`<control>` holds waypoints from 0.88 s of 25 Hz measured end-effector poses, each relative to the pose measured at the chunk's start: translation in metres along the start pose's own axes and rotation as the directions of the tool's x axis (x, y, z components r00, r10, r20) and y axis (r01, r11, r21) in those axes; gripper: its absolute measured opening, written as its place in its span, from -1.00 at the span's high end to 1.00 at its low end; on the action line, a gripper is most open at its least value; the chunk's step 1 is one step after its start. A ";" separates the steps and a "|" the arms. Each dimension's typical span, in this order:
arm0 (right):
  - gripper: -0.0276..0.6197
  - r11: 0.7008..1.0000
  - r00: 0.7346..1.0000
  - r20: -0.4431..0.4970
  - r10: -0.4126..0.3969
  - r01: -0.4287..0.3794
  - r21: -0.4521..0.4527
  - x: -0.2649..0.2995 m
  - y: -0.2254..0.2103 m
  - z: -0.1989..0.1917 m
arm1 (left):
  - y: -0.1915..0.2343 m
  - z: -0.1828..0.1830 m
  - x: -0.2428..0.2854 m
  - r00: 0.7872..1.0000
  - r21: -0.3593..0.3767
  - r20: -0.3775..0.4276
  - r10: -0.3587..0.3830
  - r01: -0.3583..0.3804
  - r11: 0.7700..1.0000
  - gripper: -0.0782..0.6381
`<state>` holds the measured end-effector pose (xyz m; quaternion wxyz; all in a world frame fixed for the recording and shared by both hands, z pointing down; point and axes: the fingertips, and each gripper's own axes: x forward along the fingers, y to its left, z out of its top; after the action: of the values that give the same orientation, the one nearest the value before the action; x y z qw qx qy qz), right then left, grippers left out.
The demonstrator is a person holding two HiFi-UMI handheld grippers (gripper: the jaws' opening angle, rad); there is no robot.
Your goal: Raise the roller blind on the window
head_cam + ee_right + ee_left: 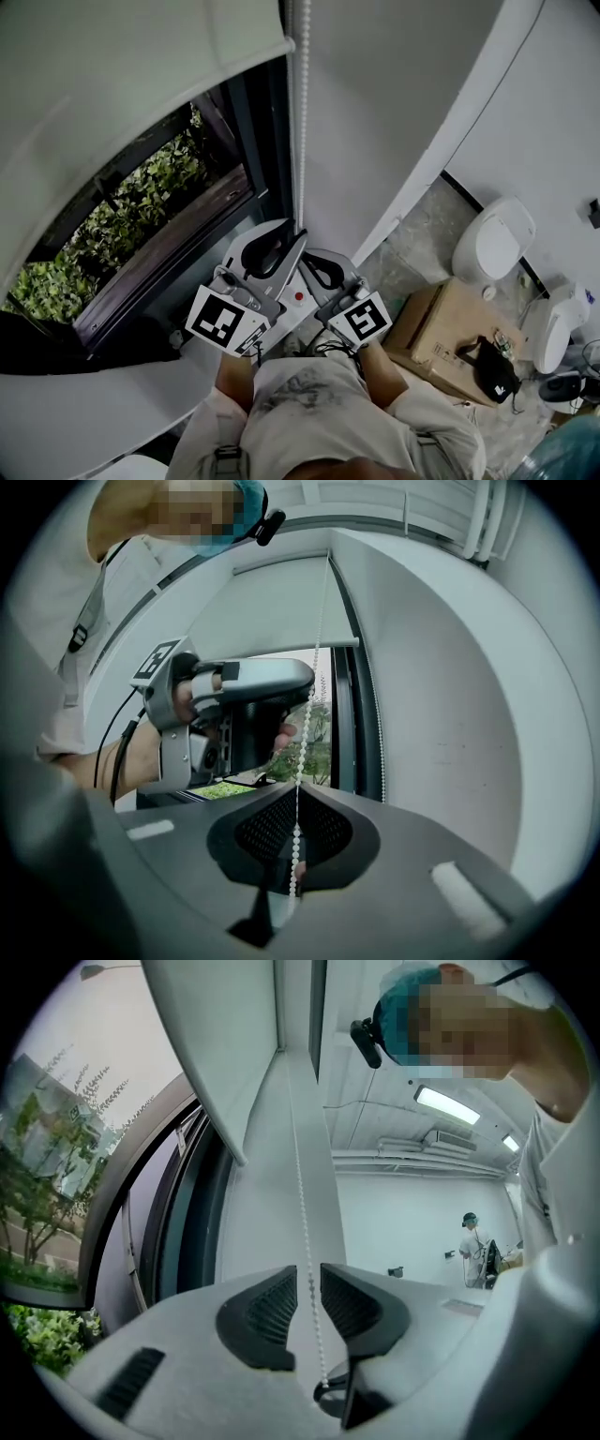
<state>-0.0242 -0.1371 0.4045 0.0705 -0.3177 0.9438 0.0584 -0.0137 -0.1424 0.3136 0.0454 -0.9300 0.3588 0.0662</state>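
Roller blind (141, 75) job, prob. mid hand-over-hand pull. Right tool (295, 806) clenched on bead chain (311, 682); left tool (307, 1286) higher up, released, chain btwn jaws, ungripped. Blind covers upper window (141, 220). Next: left clamps, right lets go, pull down.

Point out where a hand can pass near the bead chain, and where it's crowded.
Free: the bare white wall right of the bead chain, above both grippers. Crowded: low on the chain, where the open left gripper straddles it and the right gripper clamps it; the floor by the cardboard box is cluttered.
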 end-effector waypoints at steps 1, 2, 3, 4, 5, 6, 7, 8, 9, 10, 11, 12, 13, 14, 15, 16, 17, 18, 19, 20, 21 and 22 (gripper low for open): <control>0.88 1.000 1.000 -0.001 0.000 0.000 -0.002 0.000 0.001 0.000 | 0.000 0.003 0.002 1.000 0.002 0.005 -0.002 0.002 1.000 0.54; 0.88 1.000 1.000 -0.002 0.001 -0.001 -0.003 0.000 0.001 0.000 | 0.000 0.005 0.004 1.000 0.003 0.011 -0.004 0.004 1.000 0.55; 0.88 1.000 1.000 -0.003 0.000 0.000 -0.003 0.001 0.002 0.000 | 0.000 0.008 0.006 1.000 0.004 0.016 -0.008 0.008 1.000 0.55; 0.88 1.000 1.000 -0.004 0.000 0.000 -0.002 0.001 0.002 -0.001 | 0.000 0.011 0.008 1.000 0.004 0.023 -0.011 0.011 1.000 0.55; 0.88 1.000 1.000 -0.004 0.000 0.000 -0.001 0.001 0.002 -0.001 | 0.000 0.014 0.011 0.999 0.005 0.030 -0.013 0.013 1.000 0.56; 0.88 1.000 1.000 -0.004 0.000 0.000 -0.002 0.001 0.002 -0.001 | 0.000 0.018 0.013 0.999 0.006 0.037 -0.013 0.013 1.000 0.57; 0.88 1.000 1.000 -0.003 0.001 -0.001 -0.003 0.002 0.002 0.000 | 0.001 0.021 0.014 0.999 0.008 0.044 -0.011 0.011 1.000 0.58; 0.88 1.000 1.000 -0.002 0.001 -0.001 -0.003 0.002 0.002 0.000 | 0.002 0.024 0.015 0.999 0.011 0.049 -0.008 0.008 1.000 0.60; 0.88 1.000 1.000 -0.002 0.001 -0.001 -0.002 0.002 0.002 0.000 | 0.002 0.027 0.016 0.999 0.014 0.051 -0.007 0.006 1.000 0.65; 0.88 1.000 1.000 -0.002 -0.001 0.001 0.000 0.002 0.002 0.000 | 0.002 0.028 0.016 0.999 0.016 0.050 -0.008 0.007 1.000 0.71; 0.88 1.000 1.000 -0.002 -0.003 0.003 0.001 0.002 0.002 0.000 | 0.001 0.028 0.016 0.999 0.014 0.048 -0.009 0.009 1.000 0.72; 0.88 1.000 1.000 -0.002 -0.004 0.004 0.002 0.001 0.001 0.000 | 0.001 0.027 0.017 0.999 0.009 0.047 -0.011 0.010 1.000 0.72; 0.88 1.000 1.000 -0.002 -0.005 0.005 0.001 0.001 0.000 -0.001 | 0.001 0.027 0.016 0.999 0.001 0.048 -0.011 0.011 1.000 0.73; 0.88 1.000 1.000 -0.004 -0.005 0.005 -0.002 0.000 -0.001 -0.001 | 0.002 0.026 0.016 0.999 -0.007 0.050 -0.010 0.011 1.000 0.73; 0.88 1.000 1.000 -0.008 -0.003 0.003 -0.010 0.000 -0.001 -0.003 | 0.003 0.024 0.016 0.999 -0.012 0.047 -0.008 0.009 1.000 0.74; 0.88 1.000 1.000 -0.016 -0.001 0.000 -0.019 0.000 -0.001 -0.005 | 0.004 0.021 0.016 0.999 -0.015 0.040 -0.006 0.007 1.000 0.74; 0.88 1.000 1.000 -0.027 0.001 -0.002 -0.026 -0.001 -0.001 -0.009 | 0.004 0.017 0.016 1.000 -0.016 0.029 -0.005 0.006 1.000 0.74; 0.88 1.000 0.999 -0.040 0.002 -0.003 -0.027 -0.001 -0.001 -0.014 | 0.004 0.012 0.016 1.000 -0.018 0.017 -0.006 0.006 1.000 0.74; 0.88 1.000 0.999 -0.053 0.002 -0.003 -0.024 -0.003 -0.001 -0.019 | 0.004 0.007 0.016 1.000 -0.021 0.005 -0.007 0.007 1.000 0.74; 0.88 1.000 0.998 -0.066 0.001 -0.002 -0.017 -0.004 0.000 -0.025 | 0.003 0.002 0.016 1.000 -0.025 -0.005 -0.009 0.009 1.000 0.74; 0.88 1.000 0.997 -0.077 -0.001 0.000 -0.011 -0.006 0.000 -0.030 | 0.002 -0.003 0.015 1.000 -0.030 -0.013 -0.010 0.009 1.000 0.74; 0.87 1.000 0.996 -0.087 -0.001 0.001 -0.008 -0.007 0.000 -0.034 | 0.002 -0.007 0.014 1.000 -0.035 -0.020 -0.009 0.008 0.999 0.74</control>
<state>-0.0219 -0.1389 0.4395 0.0280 -0.3207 0.9455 0.0480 -0.0040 -0.1544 0.3182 0.0258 -0.9328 0.3539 0.0632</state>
